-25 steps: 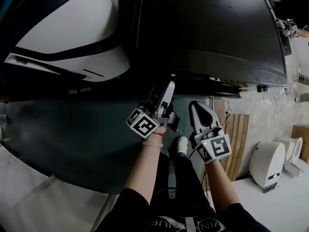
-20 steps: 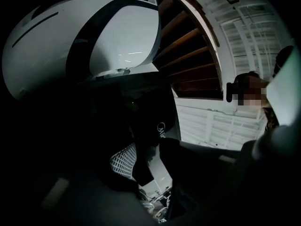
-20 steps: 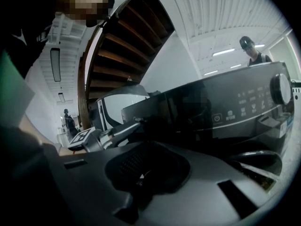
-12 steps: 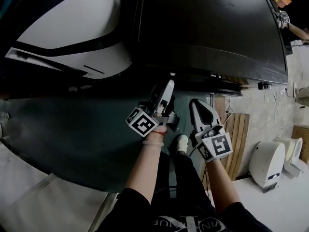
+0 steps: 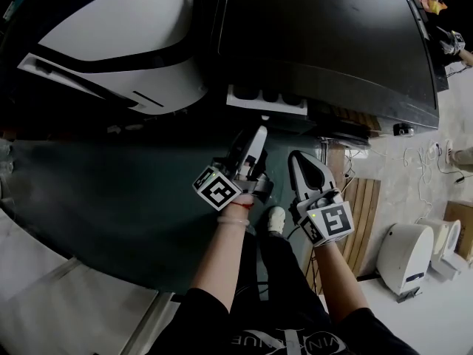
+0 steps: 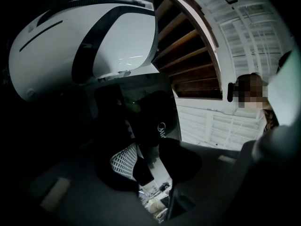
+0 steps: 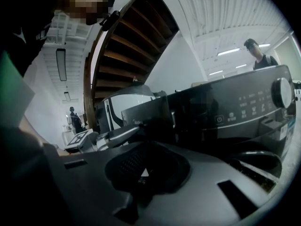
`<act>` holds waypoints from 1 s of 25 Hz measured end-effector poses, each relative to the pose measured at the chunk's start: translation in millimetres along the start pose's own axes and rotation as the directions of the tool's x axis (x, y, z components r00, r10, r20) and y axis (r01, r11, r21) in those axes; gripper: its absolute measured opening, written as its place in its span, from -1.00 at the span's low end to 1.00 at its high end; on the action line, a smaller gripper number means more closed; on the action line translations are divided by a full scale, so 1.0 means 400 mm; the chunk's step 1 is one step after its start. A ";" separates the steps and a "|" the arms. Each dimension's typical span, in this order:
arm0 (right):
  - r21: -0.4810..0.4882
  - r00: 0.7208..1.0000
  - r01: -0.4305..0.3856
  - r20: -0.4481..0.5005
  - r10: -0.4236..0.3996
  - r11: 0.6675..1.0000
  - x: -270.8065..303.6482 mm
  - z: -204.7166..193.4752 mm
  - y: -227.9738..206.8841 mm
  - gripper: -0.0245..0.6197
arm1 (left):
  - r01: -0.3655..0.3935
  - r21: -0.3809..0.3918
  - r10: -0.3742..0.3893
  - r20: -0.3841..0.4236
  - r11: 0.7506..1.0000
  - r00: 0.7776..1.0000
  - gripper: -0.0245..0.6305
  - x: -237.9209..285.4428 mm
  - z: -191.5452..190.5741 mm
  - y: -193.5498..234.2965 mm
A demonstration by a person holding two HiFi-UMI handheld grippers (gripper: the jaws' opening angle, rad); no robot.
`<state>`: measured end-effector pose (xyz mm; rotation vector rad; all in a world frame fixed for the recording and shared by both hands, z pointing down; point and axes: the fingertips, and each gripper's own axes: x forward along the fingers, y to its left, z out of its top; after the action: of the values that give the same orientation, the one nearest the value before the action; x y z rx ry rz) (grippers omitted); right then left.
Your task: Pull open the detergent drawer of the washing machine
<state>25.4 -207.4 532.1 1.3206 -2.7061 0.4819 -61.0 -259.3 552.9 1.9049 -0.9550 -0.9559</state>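
Note:
The black washing machine (image 5: 325, 35) fills the upper right of the head view. Its detergent drawer (image 5: 266, 98) stands partly out, with white compartments showing along the front edge. My left gripper (image 5: 260, 129) reaches up to the drawer from below. In the left gripper view the jaws (image 6: 150, 166) close on the dark drawer front (image 6: 157, 114). My right gripper (image 5: 299, 161) hangs beside it, shut and holding nothing. The right gripper view shows the drawer front (image 7: 146, 112), the left gripper (image 7: 113, 136) at it, and the control knob (image 7: 282, 93).
A white rounded appliance (image 5: 111, 43) stands left of the washer. The person's shoe (image 5: 277, 219) is on the dark floor below the grippers. Wooden slats (image 5: 362, 198) and a white bin (image 5: 403, 250) lie to the right. A person (image 7: 258, 55) stands behind the washer.
The drawer has slid out of the washer's front, and its white compartments now show. My left gripper drew back a little with it. The right gripper stayed put.

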 end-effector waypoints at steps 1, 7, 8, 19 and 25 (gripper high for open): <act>-0.005 1.000 -0.017 0.018 0.017 1.000 0.000 0.007 0.006 -0.88 | 0.001 0.001 -0.001 0.004 1.000 1.000 -0.46 -0.005 -0.002 -0.002; -0.024 0.997 -0.073 0.029 0.073 0.997 -0.011 0.010 0.019 -0.88 | -0.004 0.001 0.004 0.033 1.000 0.999 -0.47 -0.028 -0.014 -0.011; -0.032 0.997 -0.078 0.010 0.079 0.996 -0.014 0.004 0.020 -0.88 | -0.007 0.002 0.007 0.038 1.000 0.999 -0.47 -0.031 -0.015 -0.013; -0.068 0.991 -0.135 -0.003 0.135 0.989 -0.023 0.007 0.060 -0.88 | -0.026 0.002 0.026 0.012 1.000 1.000 -0.47 -0.066 -0.022 -0.029; -0.039 0.995 -0.103 -0.014 0.102 0.994 -0.030 -0.019 0.095 -0.88 | -0.031 -0.018 0.030 -0.051 0.999 0.998 -0.47 -0.092 -0.036 -0.040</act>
<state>2.7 -174.0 527.7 1.1703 -2.7686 0.4415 -60.3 -216.6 554.7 1.8856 -0.9394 -0.8912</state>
